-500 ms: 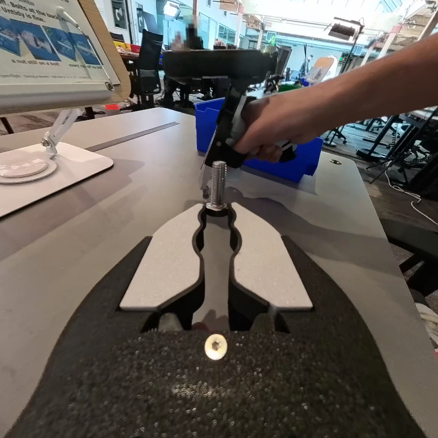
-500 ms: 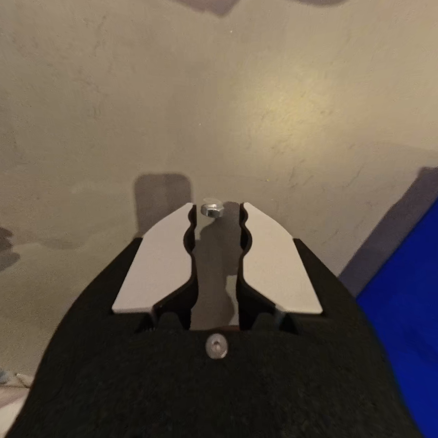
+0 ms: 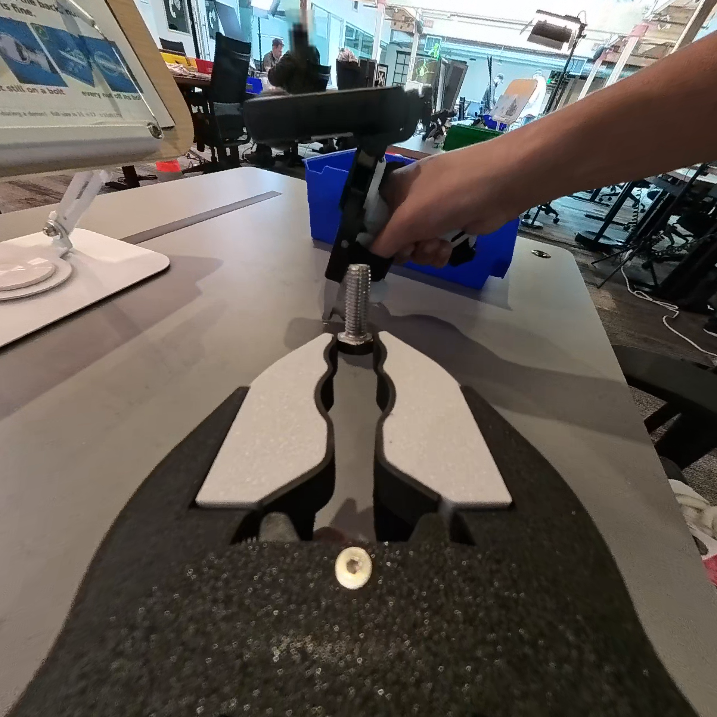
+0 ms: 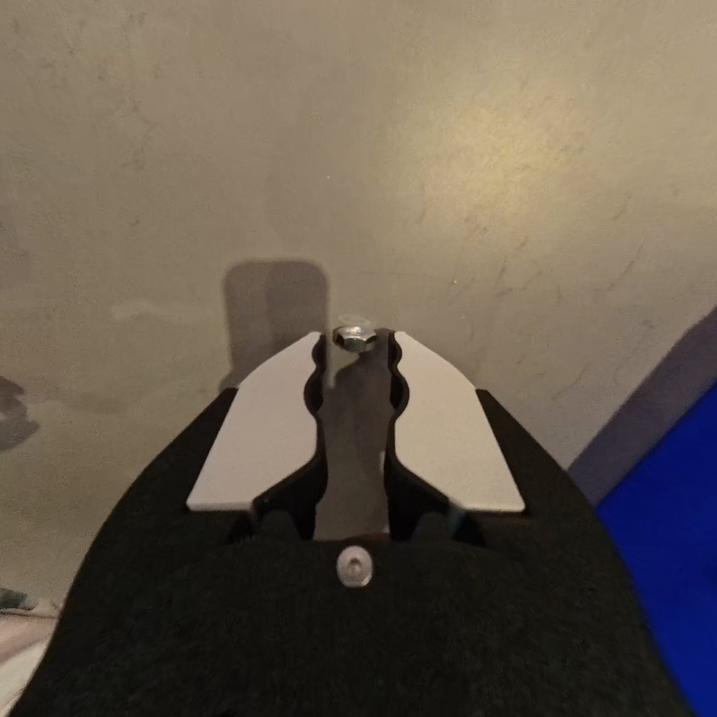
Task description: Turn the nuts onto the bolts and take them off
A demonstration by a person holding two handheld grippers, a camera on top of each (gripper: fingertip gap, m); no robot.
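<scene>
One bolt point(image 3: 356, 306) upright on worktop point(image 3: 232, 295), head clamped in your left claw point(image 3: 355, 345) | right claw point(image 4: 355, 343) just behind bolt, pinching nut point(image 4: 352, 342) | steel: small, rigid, slick; grip flats.

Bolts: one, bolt point(image 3: 357, 306), standing upright, head down. Nuts: one, nut point(image 4: 352, 342), seen in right wrist view. Grippers: two, left gripper point(image 3: 355, 345) and right gripper point(image 4: 355, 341). Hands: one, hand point(image 3: 430, 209). Blue bins: one, blue bin point(image 3: 326, 194). Instruction boards on white stand: one, board point(image 3: 70, 73). Worktops carrying these: one, worktop point(image 3: 155, 349).
</scene>
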